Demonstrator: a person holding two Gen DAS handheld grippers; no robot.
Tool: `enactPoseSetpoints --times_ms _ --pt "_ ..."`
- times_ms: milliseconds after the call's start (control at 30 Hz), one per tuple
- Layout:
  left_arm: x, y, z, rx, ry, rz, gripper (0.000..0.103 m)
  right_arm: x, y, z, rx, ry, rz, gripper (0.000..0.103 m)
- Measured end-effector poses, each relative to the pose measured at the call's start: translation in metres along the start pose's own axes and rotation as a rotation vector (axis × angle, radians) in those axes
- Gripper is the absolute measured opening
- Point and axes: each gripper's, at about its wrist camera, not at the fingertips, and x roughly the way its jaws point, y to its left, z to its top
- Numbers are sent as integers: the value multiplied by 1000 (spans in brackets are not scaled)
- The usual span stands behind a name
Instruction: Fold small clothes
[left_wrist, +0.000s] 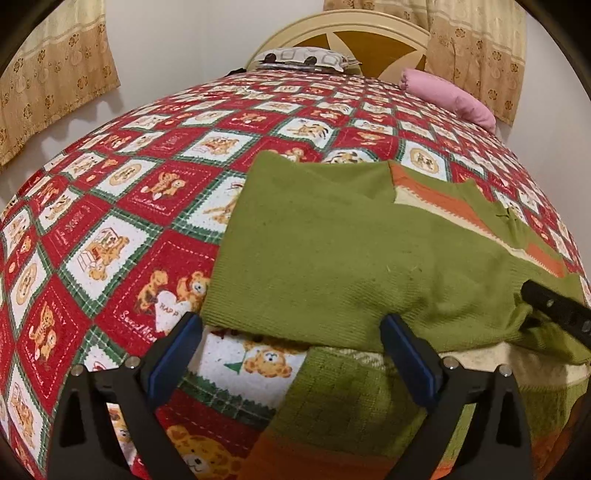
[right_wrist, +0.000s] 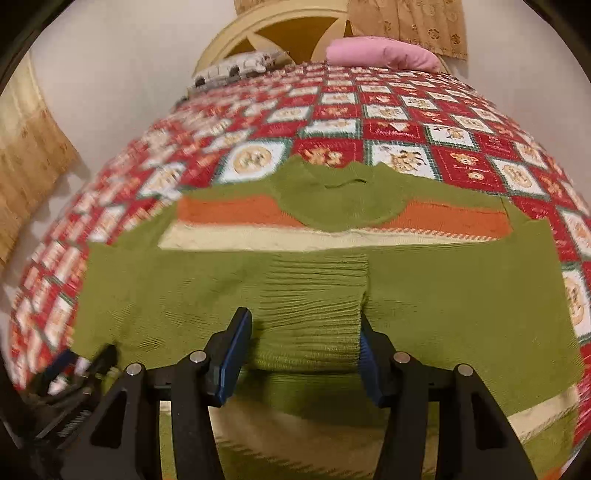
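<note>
A green knitted sweater (left_wrist: 332, 251) with orange and cream stripes lies flat on the bed, its sleeves folded in over the body. My left gripper (left_wrist: 291, 325) stands wide open just over the near edge of the folded left sleeve, its pads clear of the cloth. In the right wrist view the sweater (right_wrist: 461, 295) fills the middle, collar at the far side. My right gripper (right_wrist: 303, 350) is half open, and the ribbed cuff (right_wrist: 314, 310) lies flat between its fingers. One black finger (left_wrist: 554, 310) of the right gripper shows at the left view's right edge.
The bed wears a red and white teddy-bear quilt (left_wrist: 129, 221). A pink pillow (left_wrist: 450, 98) and a patterned pillow (left_wrist: 303, 59) lie by the cream headboard (left_wrist: 351, 26). Beige curtains (left_wrist: 51, 74) hang on the walls. Blurred at lower left in the right wrist view is the left gripper (right_wrist: 74, 373).
</note>
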Motion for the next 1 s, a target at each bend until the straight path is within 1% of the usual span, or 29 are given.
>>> enactPoseSetpoints --times_ms 67,133,267,400,467,500,533,667,700,733,767,867,1000 --pt "0 0 0 0 -1 0 101 -3 0 2 41 -17 57 55" --pt "0 0 0 -2 -1 0 101 0 1 4 67 -8 78 55" --pt "1 4 0 -22 9 -22 101 16 9 3 60 43 93 55" --pt "5 15 0 -79 29 -63 101 17 17 -1 16 27 74 55" --pt "6 21 0 -115 32 -79 101 17 21 -1 -17 35 57 55" --pt "5 24 -1 -135 31 -86 101 15 21 0 -18 36 64 55" --pt "5 27 -1 -148 30 -93 101 12 18 2 0 36 80 55" --pt "7 28 -2 -165 43 -107 101 3 -5 6 159 35 164 55" --pt "6 28 -2 -165 41 -106 101 3 -10 7 198 35 185 57" --pt "6 28 -2 -165 39 -106 101 4 -17 7 245 43 218 62" --pt "6 28 -2 -166 39 -106 101 8 -20 8 270 57 235 64" --pt "5 31 -2 -180 28 -110 101 20 -18 10 280 91 228 64" --pt "3 34 -2 -189 17 -114 101 26 -9 15 253 81 211 64"
